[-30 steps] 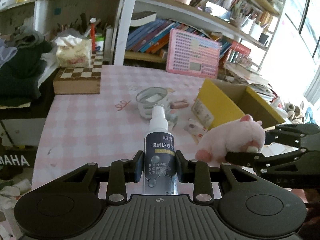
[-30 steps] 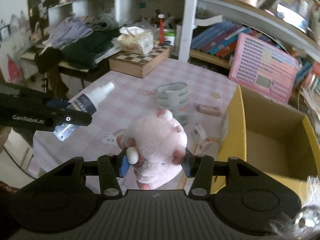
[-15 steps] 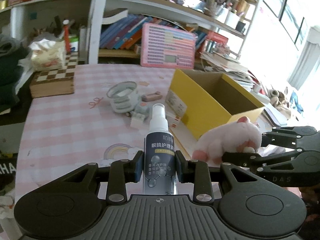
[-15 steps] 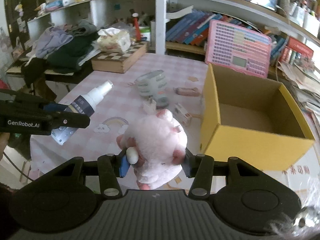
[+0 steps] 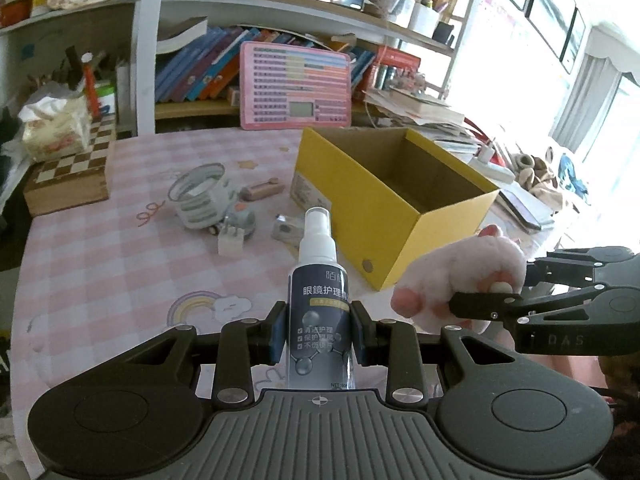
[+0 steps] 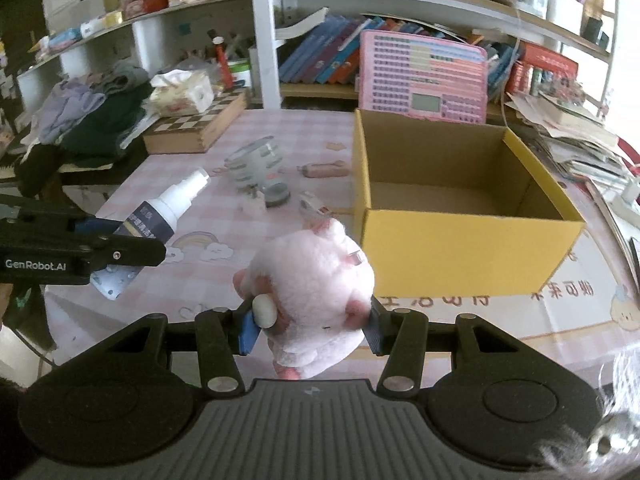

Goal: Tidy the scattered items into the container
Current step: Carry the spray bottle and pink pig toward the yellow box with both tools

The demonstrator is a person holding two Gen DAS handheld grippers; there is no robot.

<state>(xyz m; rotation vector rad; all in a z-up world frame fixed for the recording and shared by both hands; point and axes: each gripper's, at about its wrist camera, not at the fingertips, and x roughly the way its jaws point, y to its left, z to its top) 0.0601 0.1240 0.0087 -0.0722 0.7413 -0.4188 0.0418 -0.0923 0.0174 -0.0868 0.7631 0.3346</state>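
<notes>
My left gripper (image 5: 319, 330) is shut on a dark spray bottle (image 5: 318, 300) with a white nozzle, held above the pink checked table; the bottle also shows in the right wrist view (image 6: 160, 220). My right gripper (image 6: 310, 326) is shut on a pink plush pig (image 6: 316, 280), seen at the right in the left wrist view (image 5: 460, 276). The open yellow cardboard box (image 6: 468, 252) stands ahead of the right gripper; in the left wrist view the box (image 5: 360, 200) is ahead and to the right. Its inside looks empty.
On the table left of the box lie a striped cup on its side (image 5: 200, 196), a white plug (image 5: 230, 240), a pinkish tube (image 5: 262, 190) and a small packet (image 5: 286, 232). A chessboard box (image 5: 72, 176) sits far left. A pink keyboard toy (image 5: 296, 88) leans on the bookshelf.
Both grippers moved right and toward the yellow box, which now sits closer and more centred. Each still holds its item.
</notes>
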